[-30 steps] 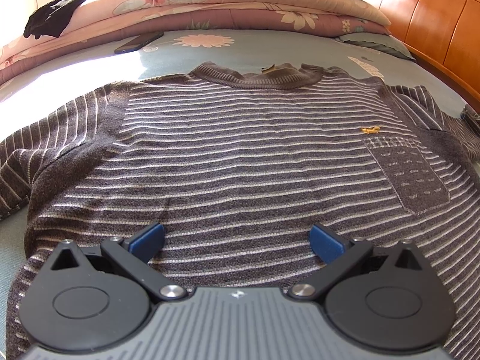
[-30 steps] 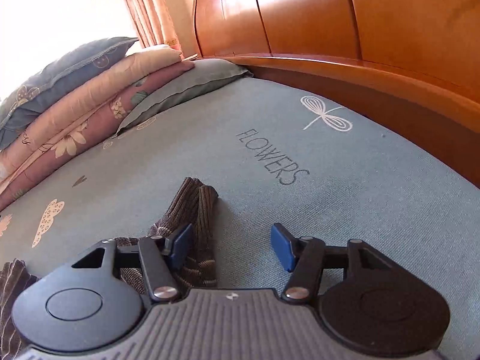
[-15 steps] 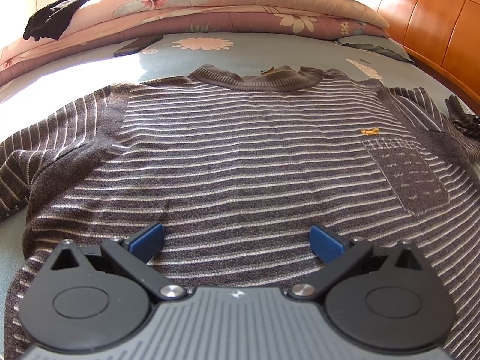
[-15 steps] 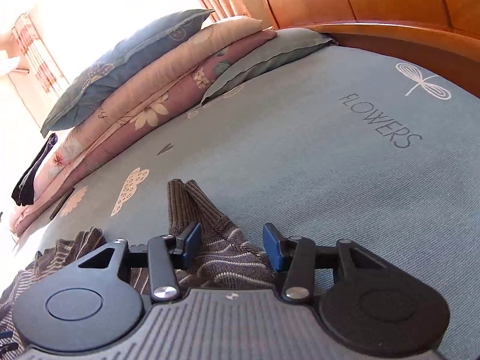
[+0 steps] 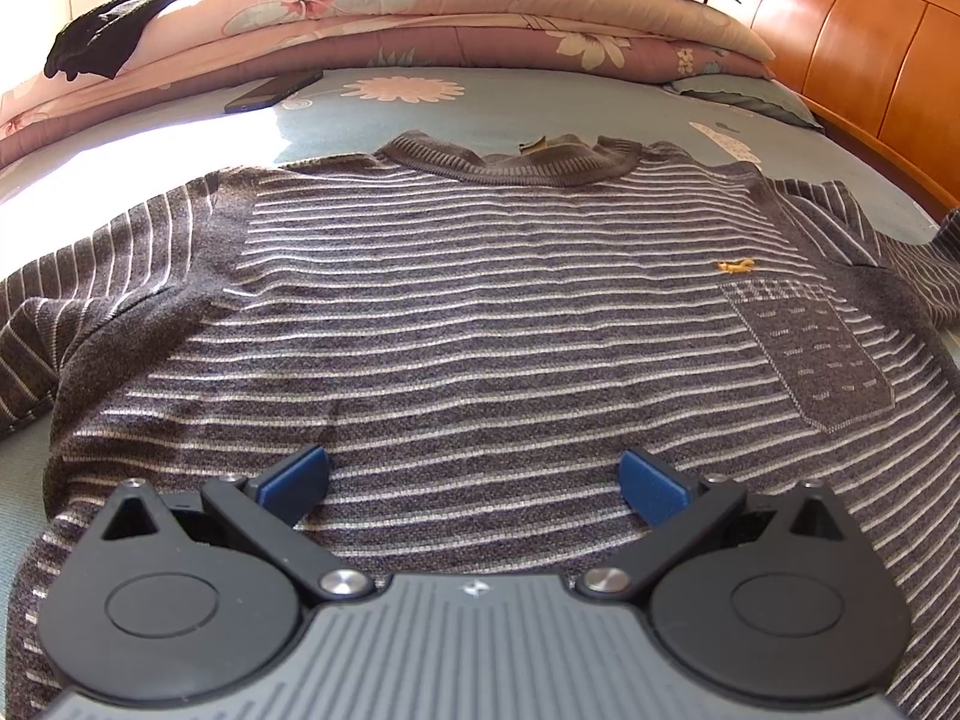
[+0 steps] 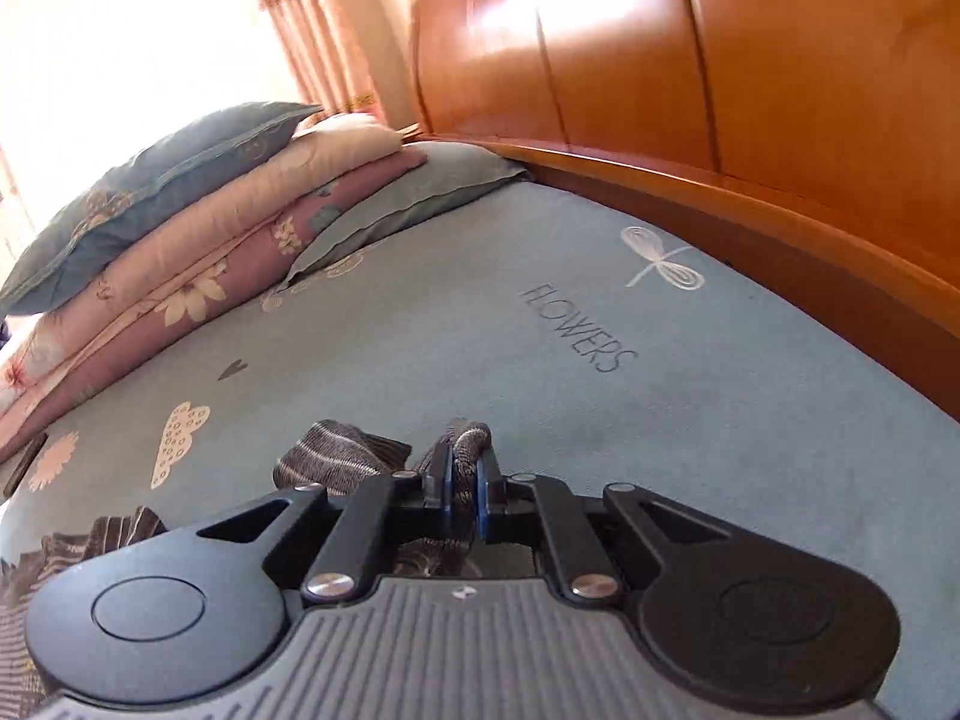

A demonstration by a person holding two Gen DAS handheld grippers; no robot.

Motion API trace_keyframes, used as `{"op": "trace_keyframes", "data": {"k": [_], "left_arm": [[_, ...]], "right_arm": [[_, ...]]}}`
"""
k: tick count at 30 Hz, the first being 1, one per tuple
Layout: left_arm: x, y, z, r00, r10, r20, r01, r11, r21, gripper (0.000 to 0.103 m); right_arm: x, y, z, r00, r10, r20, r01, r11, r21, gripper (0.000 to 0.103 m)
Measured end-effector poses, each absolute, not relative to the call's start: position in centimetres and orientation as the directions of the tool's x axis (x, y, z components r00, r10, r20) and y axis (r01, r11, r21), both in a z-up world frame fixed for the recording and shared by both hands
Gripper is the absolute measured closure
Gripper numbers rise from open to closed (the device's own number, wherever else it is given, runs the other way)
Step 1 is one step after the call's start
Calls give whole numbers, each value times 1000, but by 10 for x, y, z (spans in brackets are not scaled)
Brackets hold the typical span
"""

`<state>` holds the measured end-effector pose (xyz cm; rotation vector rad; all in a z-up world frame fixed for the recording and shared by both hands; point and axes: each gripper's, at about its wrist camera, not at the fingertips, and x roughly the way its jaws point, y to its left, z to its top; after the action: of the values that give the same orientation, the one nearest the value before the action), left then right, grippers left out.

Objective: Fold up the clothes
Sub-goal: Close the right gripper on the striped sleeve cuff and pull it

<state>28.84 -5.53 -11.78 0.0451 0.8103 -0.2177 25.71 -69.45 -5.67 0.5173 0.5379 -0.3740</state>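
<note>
Fingers (image 6: 445, 480) closing on sleeve (image 6: 465, 450) hide its pinched cuff.

Right tongs (image 6: 462, 489) closing on a fold of the grey-brown striped sweater sleeve (image 6: 468, 438), which is pinched between the two blue pads (image 6: 447, 480) and rises just above them. More of the sleeve (image 6: 336, 459) bunches just left of the tongs and trails toward the lower left edge. The sleeve lies on the blue-grey bedsheet (image 6: 480, 312), printed with the word "FLOWERS" (image 6: 579, 327) beyond the tongs, a white dragonfly motif (image 6: 660, 255) farther off, and a cloud motif (image 6: 177, 441) to the left. Stacked pillows and folded quilts (image 6: 198, 222) sit far left of the lettering. An orange wooden headboard (image 6: 690, 60) borders the sheet behind it.
</note>
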Motion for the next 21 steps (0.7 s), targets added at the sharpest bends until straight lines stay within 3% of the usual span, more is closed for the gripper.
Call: {"op": "trace_keyframes", "data": {"k": [5, 7, 9, 13, 17, 18, 19, 20, 21], "left_arm": [[288, -56, -118, 672, -174, -720, 207, 977, -43, 1], [288, -55, -117, 671, -174, -720, 206, 977, -44, 1], [289, -55, -117, 671, -173, -721, 206, 978, -44, 1], [290, -56, -117, 669, -170, -723, 203, 978, -42, 1], [291, -55, -117, 667, -169, -725, 202, 978, -42, 1], [291, -55, -117, 667, -169, -726, 202, 978, -43, 1], [292, -55, -117, 666, -169, -726, 202, 978, -43, 1], [292, -55, -117, 666, -169, -727, 202, 978, -43, 1], [292, -54, -117, 665, -169, -727, 202, 978, -43, 1]], "right_arm": [[229, -731, -75, 708, -163, -687, 603, 645, 470, 88], [223, -737, -82, 696, -184, -694, 618, 646, 448, 77], [218, -744, -87, 731, -197, -654, 600, 643, 476, 37], [230, -757, -104, 763, -170, -623, 571, 628, 528, 33], [256, -742, -111, 746, -199, -636, 529, 757, 384, 34], [261, -738, -111, 738, -211, -641, 523, 780, 344, 42], [265, -737, -110, 726, -222, -651, 523, 793, 313, 51], [269, -735, -110, 714, -233, -660, 523, 805, 282, 87], [270, -734, -108, 710, -238, -663, 522, 809, 268, 95]]}}
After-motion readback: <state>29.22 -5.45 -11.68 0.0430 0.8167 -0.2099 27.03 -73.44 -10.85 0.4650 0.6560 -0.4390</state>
